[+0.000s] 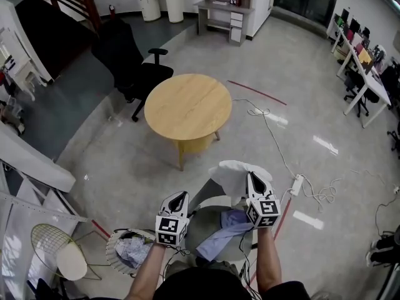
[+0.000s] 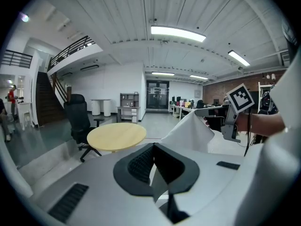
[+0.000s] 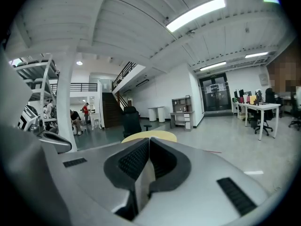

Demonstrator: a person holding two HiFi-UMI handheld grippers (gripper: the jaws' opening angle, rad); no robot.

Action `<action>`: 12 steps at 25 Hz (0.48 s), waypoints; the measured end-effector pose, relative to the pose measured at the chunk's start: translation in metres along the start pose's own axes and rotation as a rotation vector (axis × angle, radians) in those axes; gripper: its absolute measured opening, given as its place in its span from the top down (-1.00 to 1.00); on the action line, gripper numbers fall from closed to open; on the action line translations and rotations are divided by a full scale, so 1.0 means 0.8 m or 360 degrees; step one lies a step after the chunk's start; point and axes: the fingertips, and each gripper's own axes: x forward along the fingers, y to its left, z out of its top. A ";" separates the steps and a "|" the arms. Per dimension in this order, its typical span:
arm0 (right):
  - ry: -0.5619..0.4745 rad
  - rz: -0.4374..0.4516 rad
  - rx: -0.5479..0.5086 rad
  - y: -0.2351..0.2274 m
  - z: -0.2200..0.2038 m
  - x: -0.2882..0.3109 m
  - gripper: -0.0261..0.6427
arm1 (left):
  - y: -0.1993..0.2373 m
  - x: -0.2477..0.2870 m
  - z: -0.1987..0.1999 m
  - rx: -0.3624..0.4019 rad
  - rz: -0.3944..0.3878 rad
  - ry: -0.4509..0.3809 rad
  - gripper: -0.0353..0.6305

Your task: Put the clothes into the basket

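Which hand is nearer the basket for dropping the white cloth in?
Probably left. The left gripper hangs right beside the basket, while the right gripper is farther off, above the blue garment. Both pinch the white cloth.

A: We see soft white cloth (image 1: 234, 170) near the round table (image 1: 187, 105), its top pale, matt wood.
B: Around that table we note grey floor (image 1: 300, 61), polished smooth, glossy with light patches.

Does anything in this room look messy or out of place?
A loose white cable tangles across the floor to a power strip, a tripping risk. A blue cloth lies crumpled outside the basket, below the raised white cloth.
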 end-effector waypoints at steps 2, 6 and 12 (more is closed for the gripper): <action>-0.0022 0.0031 -0.0022 0.015 0.009 -0.004 0.83 | 0.006 -0.012 0.000 -0.0006 0.0026 -0.0021 0.87; -0.0036 0.0098 -0.0060 0.051 0.018 -0.008 0.83 | 0.021 -0.039 -0.001 -0.0021 0.0077 -0.0045 0.87; -0.0046 0.0244 -0.0108 0.122 0.020 -0.012 0.83 | 0.047 -0.090 -0.010 -0.0032 0.0185 -0.0074 0.87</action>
